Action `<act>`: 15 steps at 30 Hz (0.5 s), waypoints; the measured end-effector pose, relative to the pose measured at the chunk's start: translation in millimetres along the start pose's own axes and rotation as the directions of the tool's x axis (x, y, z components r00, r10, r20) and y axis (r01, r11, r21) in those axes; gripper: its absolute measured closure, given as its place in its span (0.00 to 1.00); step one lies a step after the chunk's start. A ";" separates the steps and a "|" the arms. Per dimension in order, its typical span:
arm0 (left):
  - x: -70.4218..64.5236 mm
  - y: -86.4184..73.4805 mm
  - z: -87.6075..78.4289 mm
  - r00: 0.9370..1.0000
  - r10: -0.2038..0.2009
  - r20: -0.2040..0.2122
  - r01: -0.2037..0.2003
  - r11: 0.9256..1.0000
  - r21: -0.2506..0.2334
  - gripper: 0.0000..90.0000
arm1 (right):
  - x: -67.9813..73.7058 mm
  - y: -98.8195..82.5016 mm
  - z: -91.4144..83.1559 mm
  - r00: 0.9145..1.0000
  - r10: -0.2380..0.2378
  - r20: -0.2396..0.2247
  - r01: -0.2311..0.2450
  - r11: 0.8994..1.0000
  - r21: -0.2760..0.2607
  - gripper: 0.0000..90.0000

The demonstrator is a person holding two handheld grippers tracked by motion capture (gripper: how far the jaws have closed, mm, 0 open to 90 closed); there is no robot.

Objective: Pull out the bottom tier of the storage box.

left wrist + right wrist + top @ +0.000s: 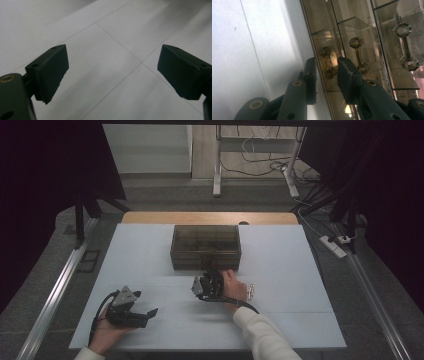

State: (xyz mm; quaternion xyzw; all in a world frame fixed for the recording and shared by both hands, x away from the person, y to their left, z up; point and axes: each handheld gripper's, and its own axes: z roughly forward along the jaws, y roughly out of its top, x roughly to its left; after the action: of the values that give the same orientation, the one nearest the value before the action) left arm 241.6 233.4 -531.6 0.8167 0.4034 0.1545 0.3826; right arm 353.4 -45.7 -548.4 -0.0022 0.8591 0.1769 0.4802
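The white counter point(150, 255) fills the middle of the high view, and just above centre I have the smoked, see-through drawer box point(205, 247) standing square to me, its drawer fronts facing my side so the handles can be reached from here. My right gripper point(209, 270) is pushed up against the lower edge of that box, rolled onto its side, which I judge is to line the fingers up across a handle bar. In the right gripper view, the target is the gold-tinted drawer handle point(327, 62) at mid frame, a short bar with a faceted knob at each end; it lies in the gap between the two black fingers, nearer the right finger point(347, 75). The fingers stand fairly narrow and I see a sliver of gap on both sides, so I judge nothing is gripped yet. My left gripper point(150, 314) rests parked at the lower left of the high view, out of the way; its own view shows the fingers point(48, 72) spread wide over bare counter.
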 end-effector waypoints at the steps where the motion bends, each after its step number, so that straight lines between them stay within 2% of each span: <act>1: 0.0 0.0 0.0 1.000 0.000 0.000 0.000 1.000 0.000 0.11 | -0.2 -0.1 0.2 1.000 -0.001 0.001 0.001 1.000 0.002 0.77; 5: 0.1 -0.1 0.2 1.000 0.001 0.000 -0.001 1.000 0.002 0.11 | -0.5 -0.1 1.1 1.000 -0.001 0.005 0.001 1.000 0.005 0.79; 6: 0.1 -0.1 0.3 1.000 0.002 -0.001 -0.002 1.000 0.002 0.11 | 0.7 -0.8 2.6 1.000 0.011 0.015 -0.011 1.000 -0.015 0.79; 7: 0.1 -0.1 0.3 1.000 0.002 -0.001 -0.002 1.000 0.003 0.11 | -0.3 -0.1 1.7 1.000 0.002 0.006 -0.002 1.000 0.006 0.80; 10: 0.1 -0.2 0.3 1.000 0.002 -0.002 -0.002 1.000 0.003 0.11 | -1.0 0.0 2.7 1.000 -0.003 0.003 0.003 1.000 0.014 0.81; 11: 0.1 -0.2 0.3 1.000 0.003 -0.002 -0.003 1.000 0.003 0.11 | -0.4 -0.4 4.1 1.000 0.005 0.008 -0.005 1.000 -0.002 0.81; 13: 0.2 -0.2 0.4 1.000 0.003 -0.002 -0.003 1.000 0.004 0.11 | -1.7 0.1 3.6 1.000 -0.014 0.006 0.014 1.000 0.015 0.81; 15: 0.1 -0.2 0.4 1.000 0.004 -0.003 -0.004 1.000 0.004 0.11 | -0.6 0.0 5.5 1.000 0.001 0.012 -0.001 1.000 0.000 0.82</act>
State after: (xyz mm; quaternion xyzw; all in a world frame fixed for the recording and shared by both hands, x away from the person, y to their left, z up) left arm 241.8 233.3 -532.1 0.8181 0.4025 0.1555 0.3801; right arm 358.3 -44.1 -550.5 -0.0006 0.8561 0.1772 0.4854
